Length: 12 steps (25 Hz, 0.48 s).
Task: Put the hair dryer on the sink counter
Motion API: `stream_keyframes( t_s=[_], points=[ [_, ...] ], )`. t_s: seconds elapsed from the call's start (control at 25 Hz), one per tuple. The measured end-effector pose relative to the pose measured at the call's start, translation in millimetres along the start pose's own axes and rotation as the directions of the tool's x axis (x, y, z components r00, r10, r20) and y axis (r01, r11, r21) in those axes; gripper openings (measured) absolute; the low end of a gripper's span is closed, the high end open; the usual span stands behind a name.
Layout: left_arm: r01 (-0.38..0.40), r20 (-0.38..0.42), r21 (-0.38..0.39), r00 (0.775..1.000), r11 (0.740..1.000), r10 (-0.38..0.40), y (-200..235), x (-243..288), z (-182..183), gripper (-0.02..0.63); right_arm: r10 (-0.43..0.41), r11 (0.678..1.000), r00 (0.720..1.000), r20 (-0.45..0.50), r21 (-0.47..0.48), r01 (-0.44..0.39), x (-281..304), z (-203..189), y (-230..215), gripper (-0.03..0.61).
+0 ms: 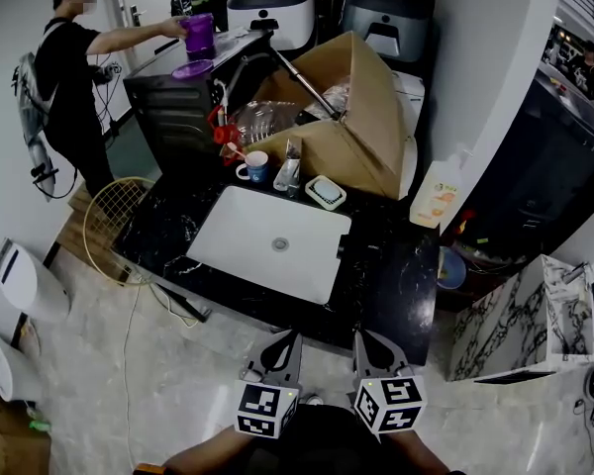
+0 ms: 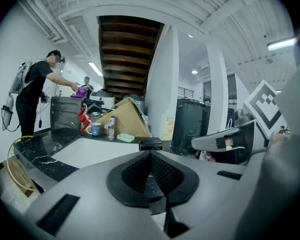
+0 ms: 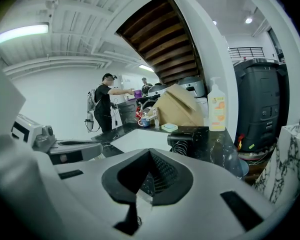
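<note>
The black hair dryer (image 3: pixel 186 140) lies on the black marble sink counter (image 1: pixel 401 275), just right of the white sink (image 1: pixel 272 240), with its coiled cord beside it. From the left gripper view only the hair dryer's dark end (image 2: pixel 150 144) shows, past the jaw tips. In the head view it is hard to tell apart from the dark counter. My left gripper (image 1: pixel 283 348) and right gripper (image 1: pixel 370 348) hang side by side in front of the counter's near edge, short of the dryer. Both are shut with nothing between the jaws, as seen on the left gripper (image 2: pixel 150 153) and the right gripper (image 3: pixel 150 151).
A big cardboard box (image 1: pixel 351 117), a blue mug (image 1: pixel 256 167), a faucet (image 1: pixel 288 171), a soap dish (image 1: pixel 325 193) and a soap bottle (image 1: pixel 436 198) crowd the counter's far side. A person (image 1: pixel 74 77) works at the far left. A marbled cabinet (image 1: pixel 520 315) stands to the right.
</note>
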<state>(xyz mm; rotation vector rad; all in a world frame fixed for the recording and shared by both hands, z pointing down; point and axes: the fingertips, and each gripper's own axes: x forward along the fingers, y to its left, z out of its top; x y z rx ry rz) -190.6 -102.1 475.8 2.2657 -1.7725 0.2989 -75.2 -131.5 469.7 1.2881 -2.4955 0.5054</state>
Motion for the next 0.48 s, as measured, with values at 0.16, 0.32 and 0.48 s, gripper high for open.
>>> stream_keyframes(
  t_s=[0.16,0.32,0.48],
  points=[
    [-0.002,0.001,0.007,1.000,1.000,0.002,-0.4,-3.3,0.4,0.009,0.008,1.000,1.000,0.001,-0.003,-0.008,-1.1,-1.1,3.6,0.014],
    [-0.006,0.010,0.004,1.000,1.000,0.006,-1.2,-5.0,2.4,0.009,0.010,1.000,1.000,0.003,-0.007,-0.010,-2.8,-1.6,3.7,0.014],
    [-0.009,0.011,0.016,1.000,1.000,0.009,-2.7,-7.8,3.3,0.009,0.012,1.000,1.000,0.001,-0.008,-0.012,-5.3,-3.1,3.6,0.014]
  ],
)
